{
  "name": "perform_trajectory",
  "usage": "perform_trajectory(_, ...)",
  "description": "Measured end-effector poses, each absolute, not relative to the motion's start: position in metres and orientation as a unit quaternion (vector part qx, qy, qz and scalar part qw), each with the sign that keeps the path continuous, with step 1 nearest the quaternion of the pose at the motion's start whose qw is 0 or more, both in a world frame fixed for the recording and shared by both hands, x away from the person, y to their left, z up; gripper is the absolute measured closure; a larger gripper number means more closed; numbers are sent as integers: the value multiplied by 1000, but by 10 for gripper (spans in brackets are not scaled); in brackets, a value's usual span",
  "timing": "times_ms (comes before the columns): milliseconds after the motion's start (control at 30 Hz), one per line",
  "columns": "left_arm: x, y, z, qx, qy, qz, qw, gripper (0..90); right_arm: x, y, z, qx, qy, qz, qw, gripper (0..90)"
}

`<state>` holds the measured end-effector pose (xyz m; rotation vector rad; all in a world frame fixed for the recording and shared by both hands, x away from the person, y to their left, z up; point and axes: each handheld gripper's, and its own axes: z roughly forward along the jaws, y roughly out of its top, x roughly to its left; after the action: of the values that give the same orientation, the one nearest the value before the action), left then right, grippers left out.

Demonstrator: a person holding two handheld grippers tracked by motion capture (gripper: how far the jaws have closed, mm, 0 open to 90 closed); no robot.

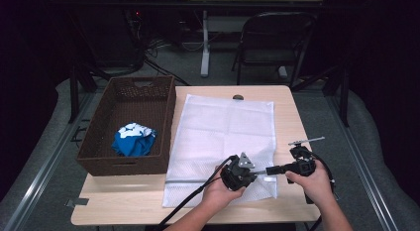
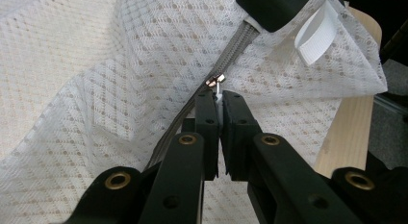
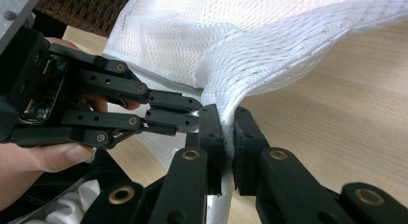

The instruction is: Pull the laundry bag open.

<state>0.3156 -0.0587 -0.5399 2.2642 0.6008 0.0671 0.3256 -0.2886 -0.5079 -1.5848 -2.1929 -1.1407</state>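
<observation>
A dark brown woven basket (image 1: 99, 142) stands at the left edge of the surface (image 1: 292, 122), its walls an open weave with a cut-out handle in the near and far ends. Inside it, toward the near end, lies a crumpled blue and white cloth (image 1: 133, 139); the rest of its floor is bare weave.

Just right of the basket, a white mesh bag (image 1: 223, 132) lies flat on the pale wood surface, rectangular, with a fine diamond-patterned net. A grey zipper (image 2: 231, 51) runs along its near edge, and a white fabric loop (image 2: 315, 34) is sewn at the corner.

The left gripper (image 2: 219, 100) sits over the bag's near right part, its jaws pressed together on the small metal zipper pull (image 2: 216, 82). The right gripper (image 3: 228, 123) comes in from the right, its jaws pinching a bunched fold of the mesh at the bag's near right corner, which rises off the surface there. The two grippers lie close together, tips almost meeting.

Both are black, with jointed bars held by brass-coloured pins, and a black cable (image 1: 190, 196) trails from the left gripper toward the near edge. Beyond the surface a folding chair (image 1: 272, 42) stands on grey carpet.
</observation>
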Motion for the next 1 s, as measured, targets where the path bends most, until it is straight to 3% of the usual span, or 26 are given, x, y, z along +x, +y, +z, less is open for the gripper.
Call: perform_trajectory(1000,326,-53,-539,862,315,-68,390,865,321,-282,-506,-522,-758,-383,84,848)
